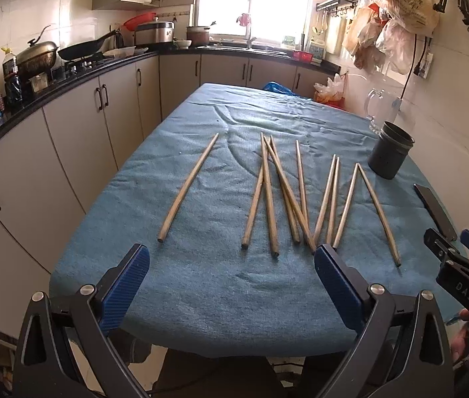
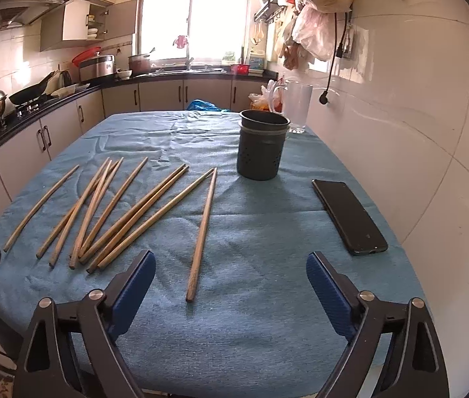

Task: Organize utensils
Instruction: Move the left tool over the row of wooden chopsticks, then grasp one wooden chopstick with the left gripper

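**Chopsticks still on the cloth, holder waiting**

I think I am at the very start — nothing is picked up yet. My left gripper (image 1: 231, 273) is spread wide with nothing in it, and so is my right gripper (image 2: 231, 282). The wooden chopsticks (image 1: 267, 195) lie loose on the blue cloth (image 1: 201, 285). One chopstick (image 2: 203, 232) lies right in front of my right gripper, so I would pinch that one first. The dark holder (image 2: 261, 146) stands upright behind them — I cannot see anything sticking out of it. A glass mug (image 2: 295, 107) stands just behind it.
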The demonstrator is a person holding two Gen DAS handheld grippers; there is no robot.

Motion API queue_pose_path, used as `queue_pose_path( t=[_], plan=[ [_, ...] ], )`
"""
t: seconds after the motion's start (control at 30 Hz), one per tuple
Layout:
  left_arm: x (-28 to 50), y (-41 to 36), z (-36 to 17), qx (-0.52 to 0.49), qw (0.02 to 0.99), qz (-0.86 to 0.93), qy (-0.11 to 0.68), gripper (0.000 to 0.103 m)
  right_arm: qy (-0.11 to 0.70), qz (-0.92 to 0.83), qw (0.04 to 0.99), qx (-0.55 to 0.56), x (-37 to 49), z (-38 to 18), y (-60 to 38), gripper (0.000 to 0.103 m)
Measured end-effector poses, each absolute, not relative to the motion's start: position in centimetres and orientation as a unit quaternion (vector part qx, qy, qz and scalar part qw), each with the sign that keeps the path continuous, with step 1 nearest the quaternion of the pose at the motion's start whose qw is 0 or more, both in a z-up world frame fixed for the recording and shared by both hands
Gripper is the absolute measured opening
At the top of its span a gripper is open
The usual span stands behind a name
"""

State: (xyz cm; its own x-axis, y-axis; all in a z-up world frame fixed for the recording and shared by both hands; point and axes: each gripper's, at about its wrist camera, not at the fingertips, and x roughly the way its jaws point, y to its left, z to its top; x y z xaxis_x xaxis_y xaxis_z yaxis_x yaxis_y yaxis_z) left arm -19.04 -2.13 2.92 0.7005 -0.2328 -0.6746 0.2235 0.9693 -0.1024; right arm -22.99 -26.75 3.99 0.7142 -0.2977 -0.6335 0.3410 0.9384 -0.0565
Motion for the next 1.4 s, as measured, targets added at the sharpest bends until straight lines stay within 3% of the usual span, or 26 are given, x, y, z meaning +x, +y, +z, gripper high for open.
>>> queue_pose_path(
  t=[0.1, 0.47, 0.7, 0.77, 0.83, 1.2, 1.4],
  plan=[
    [-18.9, -2.0, 2.8, -0.013, 0.921, -0.133, 0.367, 0.099, 0.341, -0.162, 0.925, 0.035, -22.8, 3.8, -26.7, 0.089],
    [-14.1, -1.1, 4.8, 0.005, 0.898, -0.181, 0.401, 0.098, 0.393, -0.056, 0.915, 0.069, -20.0, 4.5, -28.0, 0.063],
    [-5.3, -0.4, 5.4, -0.006, 0.86, -0.196, 0.471, 0.071, 0.448, -0.017, 0.884, 0.131, -13.1, 4.6, -31.0, 0.04],
    [-2.5, -0.7, 4.5, -0.003, 0.844, -0.193, 0.5, 0.064, 0.467, -0.014, 0.871, 0.151, -11.0, 3.9, -31.9, 0.039],
    [-0.1, -1.0, 3.5, -0.005, 0.831, -0.188, 0.523, 0.041, 0.48, -0.025, 0.863, 0.157, -9.5, 3.1, -32.4, 0.03],
    [7.6, -3.7, -1.3, 0.043, 0.791, -0.175, 0.585, 0.039, 0.508, -0.07, 0.845, 0.148, -5.2, 1.0, -34.4, 0.029],
    [8.9, -4.9, -2.0, 0.055, 0.788, -0.176, 0.588, 0.011, 0.521, -0.076, 0.838, 0.142, -4.1, 0.2, -34.8, 0.029]
  ],
)
